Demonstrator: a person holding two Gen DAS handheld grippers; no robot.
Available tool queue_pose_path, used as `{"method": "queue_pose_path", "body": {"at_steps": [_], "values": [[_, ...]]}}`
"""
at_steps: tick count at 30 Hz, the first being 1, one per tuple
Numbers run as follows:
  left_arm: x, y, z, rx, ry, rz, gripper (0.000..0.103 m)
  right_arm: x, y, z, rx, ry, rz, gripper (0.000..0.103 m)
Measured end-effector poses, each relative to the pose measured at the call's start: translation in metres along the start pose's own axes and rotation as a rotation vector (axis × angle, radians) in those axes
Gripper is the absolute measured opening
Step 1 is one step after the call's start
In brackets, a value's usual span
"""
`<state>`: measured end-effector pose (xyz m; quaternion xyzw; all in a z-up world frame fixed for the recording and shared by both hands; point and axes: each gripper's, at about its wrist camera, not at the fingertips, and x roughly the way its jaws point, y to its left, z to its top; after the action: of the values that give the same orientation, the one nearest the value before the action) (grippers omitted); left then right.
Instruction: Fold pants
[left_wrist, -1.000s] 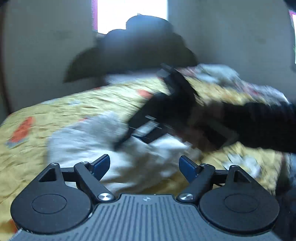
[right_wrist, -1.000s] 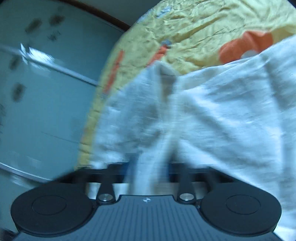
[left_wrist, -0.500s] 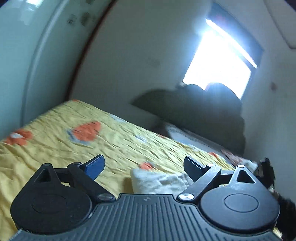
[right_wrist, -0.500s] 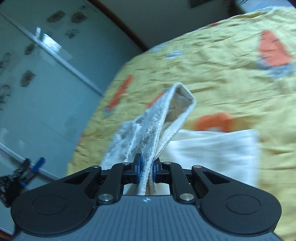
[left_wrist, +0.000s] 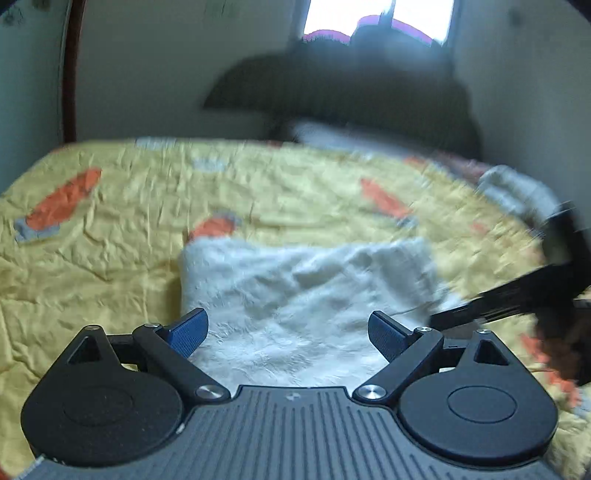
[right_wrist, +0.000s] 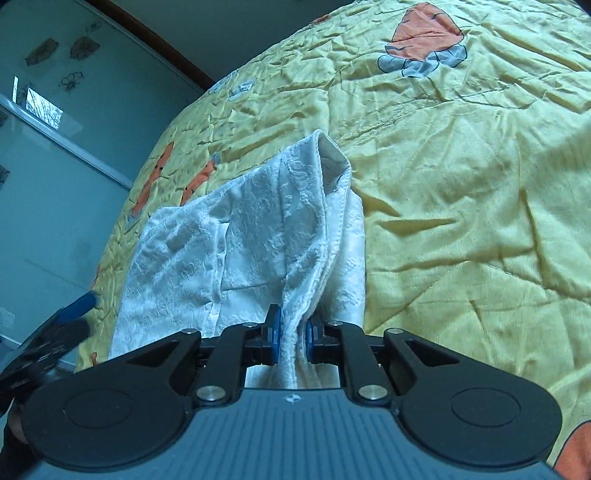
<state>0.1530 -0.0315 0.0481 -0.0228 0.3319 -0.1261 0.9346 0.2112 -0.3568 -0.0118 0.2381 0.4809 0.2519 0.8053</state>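
Note:
The white textured pants (left_wrist: 303, 291) lie folded on the yellow bedspread (left_wrist: 110, 229), straight ahead of my left gripper (left_wrist: 287, 330), which is open and empty just above their near edge. My right gripper (right_wrist: 292, 338) is shut on a bunched edge of the pants (right_wrist: 258, 236) and holds that part lifted over the bedspread (right_wrist: 461, 184). The right gripper shows blurred at the right edge of the left wrist view (left_wrist: 535, 291). A blue fingertip (right_wrist: 79, 304) of the left gripper shows at the left edge of the right wrist view.
The bedspread has orange and blue patches (right_wrist: 424, 40). A dark heap (left_wrist: 343, 88) and pale bedding (left_wrist: 517, 188) lie at the far end by the window. A glass-fronted wardrobe (right_wrist: 55, 147) stands beside the bed.
My left gripper has swung back down to face the pants, still open. My right gripper keeps its hold and has carried the pants edge further across the bed.

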Motion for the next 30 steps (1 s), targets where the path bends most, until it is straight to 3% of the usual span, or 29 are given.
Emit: {"method": "queue_pose_path", "body": {"at_steps": [4,23,30], "values": [[0.044,0.003,-0.013,-0.022,0.134,0.036,0.094,-0.002,-0.003,-0.001,0.022,-0.013,0.012,0.012],[0.046,0.005,-0.022,0.023,0.114,0.024,0.102,-0.004,0.005,-0.004,0.025,0.001,-0.029,0.02],[0.039,0.009,-0.024,-0.015,0.089,0.02,0.101,-0.012,0.015,-0.004,-0.043,-0.028,-0.043,0.015]]}}
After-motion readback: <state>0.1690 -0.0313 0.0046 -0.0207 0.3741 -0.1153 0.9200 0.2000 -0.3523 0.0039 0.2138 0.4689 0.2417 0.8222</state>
